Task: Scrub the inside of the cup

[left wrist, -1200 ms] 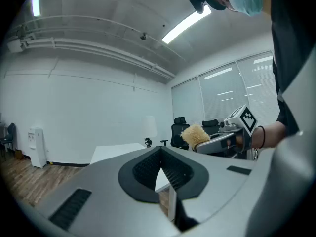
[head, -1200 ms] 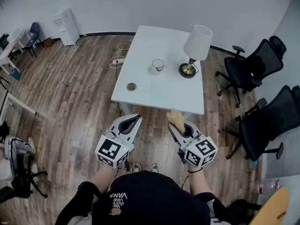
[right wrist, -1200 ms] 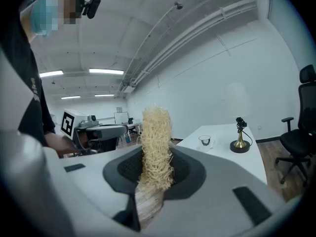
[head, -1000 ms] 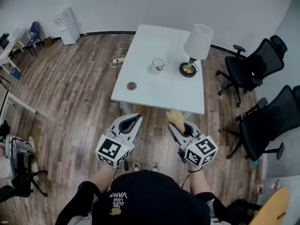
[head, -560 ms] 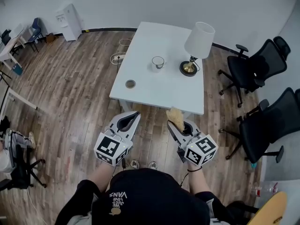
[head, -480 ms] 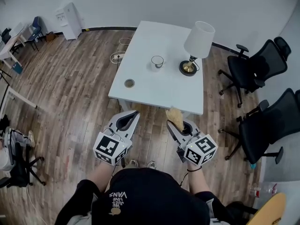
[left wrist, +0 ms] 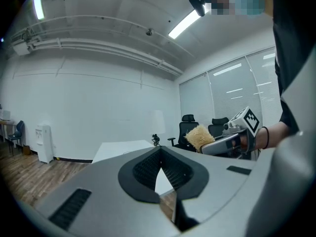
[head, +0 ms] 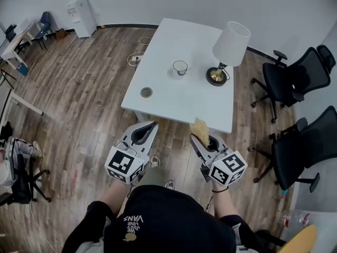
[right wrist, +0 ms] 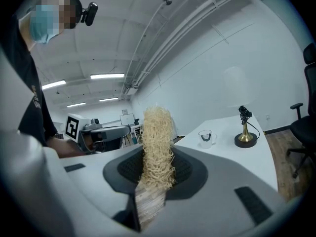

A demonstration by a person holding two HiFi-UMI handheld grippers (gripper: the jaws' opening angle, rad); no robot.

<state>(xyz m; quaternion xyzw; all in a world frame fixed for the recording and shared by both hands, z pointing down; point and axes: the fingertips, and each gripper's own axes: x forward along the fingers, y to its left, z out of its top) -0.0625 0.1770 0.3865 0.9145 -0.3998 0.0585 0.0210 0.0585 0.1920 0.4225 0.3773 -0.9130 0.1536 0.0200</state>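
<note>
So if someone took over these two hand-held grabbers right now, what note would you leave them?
Left gripper: jaws shut, nothing in them.
Right gripper: shut on the straw-coloured fibrous scrubber.
The clear glass cup stands upright on the white rectangular table, beside a white-shaded lamp with a brass base. Both grippers are at the table's near edge, well short of the cup.
Done: scrubber is in the grip.
Left: reach the cup, probably steady it with the left gripper, and scrub its inside.

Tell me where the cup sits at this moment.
In the head view the cup stands on the white table, near its middle, just left of the lamp.
</note>
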